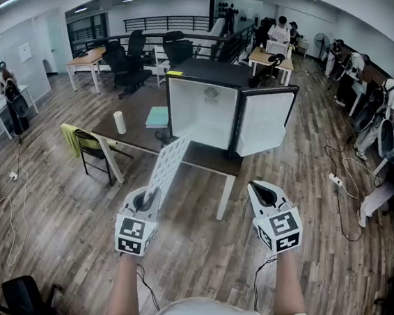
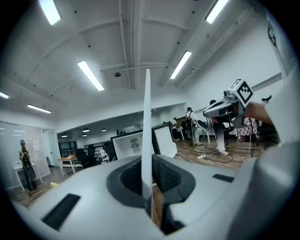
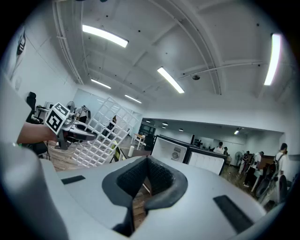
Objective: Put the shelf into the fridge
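Shelf: a white grid panel, up in the air on the near side of the table, well short of the fridge.
Shelf pose: it stands on edge and leans up and away from my left gripper, towards the fridge.
Shelf look: a thin, flat lattice of square cells. Edge-on in the left gripper view it is only a narrow white blade. I judge it light and stiff.
Left fingers: narrow, pinched on the shelf's near lower edge.
Right fingers: my right gripper has them pressed together with nothing between. It hovers to the right, apart from the shelf.
Fridge: a small white unit on the table, its door swung open to the right and its cavity facing me.
Done: the shelf is in hand and the fridge is open.
Left: bring the shelf to the opening, lay it flat and slide it in. I cannot make out any rails from here.
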